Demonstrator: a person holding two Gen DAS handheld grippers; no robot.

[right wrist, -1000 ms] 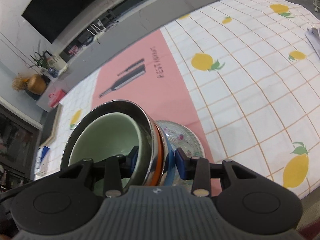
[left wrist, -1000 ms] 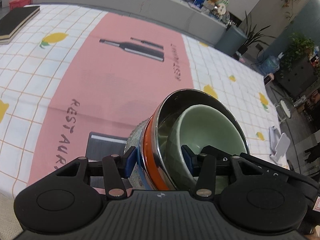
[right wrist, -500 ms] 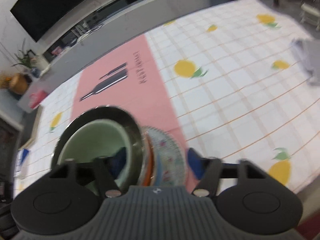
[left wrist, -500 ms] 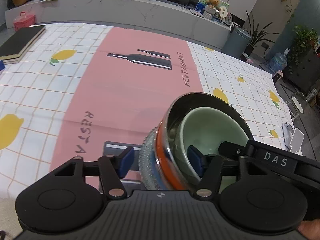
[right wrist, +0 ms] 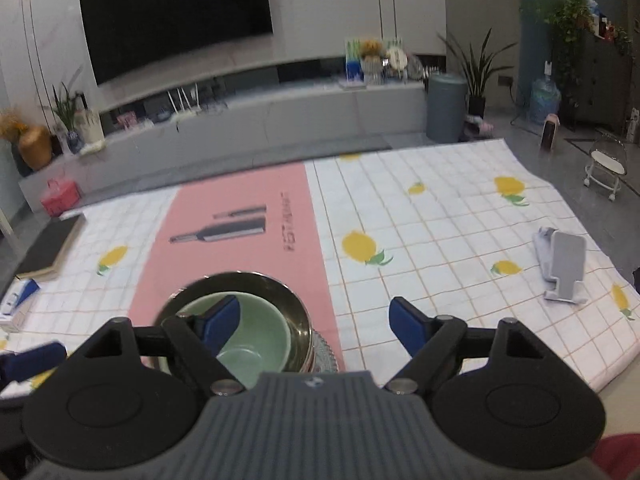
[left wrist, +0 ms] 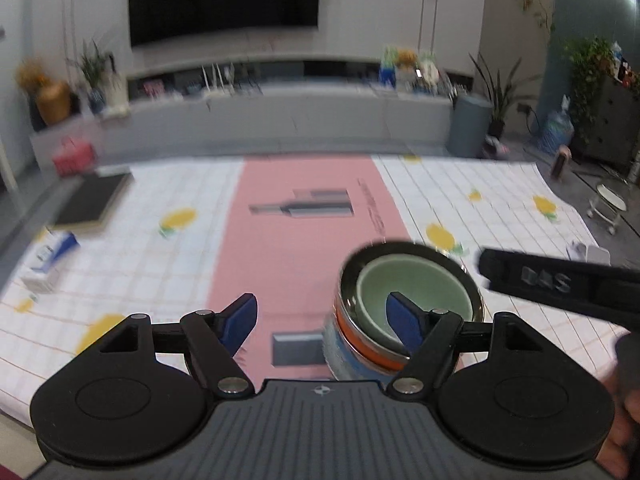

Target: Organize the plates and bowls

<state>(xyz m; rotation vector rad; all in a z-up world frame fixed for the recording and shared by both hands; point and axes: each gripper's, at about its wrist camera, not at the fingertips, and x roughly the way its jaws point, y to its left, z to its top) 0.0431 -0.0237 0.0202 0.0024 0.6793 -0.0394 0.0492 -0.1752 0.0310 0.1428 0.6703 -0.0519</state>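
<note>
Both grippers [left wrist: 322,318] [right wrist: 310,322] pulled back off bowl stack [left wrist: 408,300], now wide open, holding nothing.

A table covered by a white checked cloth [right wrist: 440,240] printed with yellow lemons, with a pink band [right wrist: 248,248] running from near edge to far edge. A stack of dishes [right wrist: 240,320] stands on the band by the near edge. A dark flat book [right wrist: 52,248] lies near the far left corner, a small blue and white box [left wrist: 48,258] at the left edge, a grey phone stand [right wrist: 564,264] by the right edge.
</note>
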